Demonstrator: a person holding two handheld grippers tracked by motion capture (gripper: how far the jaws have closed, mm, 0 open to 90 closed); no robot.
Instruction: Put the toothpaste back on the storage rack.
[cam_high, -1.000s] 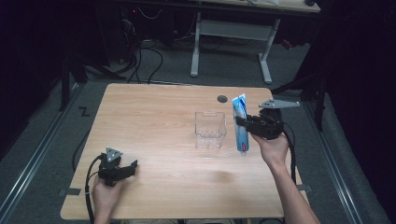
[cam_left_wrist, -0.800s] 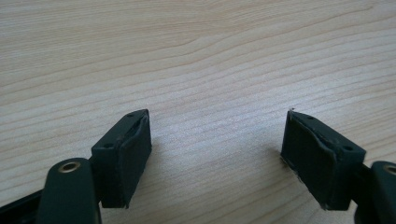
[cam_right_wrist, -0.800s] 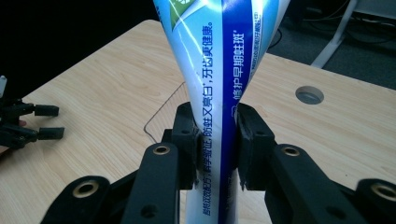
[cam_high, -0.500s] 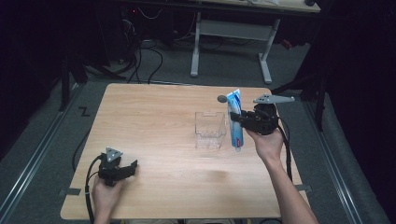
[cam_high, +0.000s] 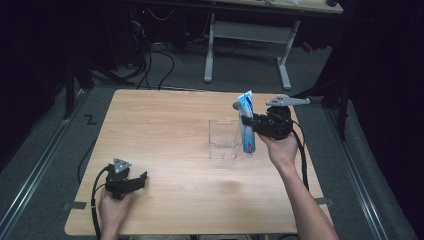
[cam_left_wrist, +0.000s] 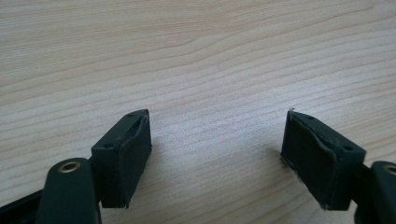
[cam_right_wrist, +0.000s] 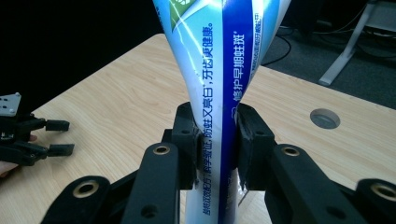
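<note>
My right gripper (cam_high: 248, 120) is pinching a toothpaste tube (cam_high: 247, 125) mid-body, held upright just beside the clear box (cam_high: 223, 137). Light, soft, slick plastic, so it'll probably squish; grab nearer the cap. Left gripper (cam_left_wrist: 217, 154) rests on the tabletop (cam_high: 165, 130), fingers spread, empty.

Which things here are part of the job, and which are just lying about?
In the job:
- toothpaste tube, clamped upright in the right hand-held gripper
- clear container on the table, beside the tube

Lying about:
- left hand-held gripper, open, resting on the table
- round grommet hole in the tabletop
- desk frame behind
</note>
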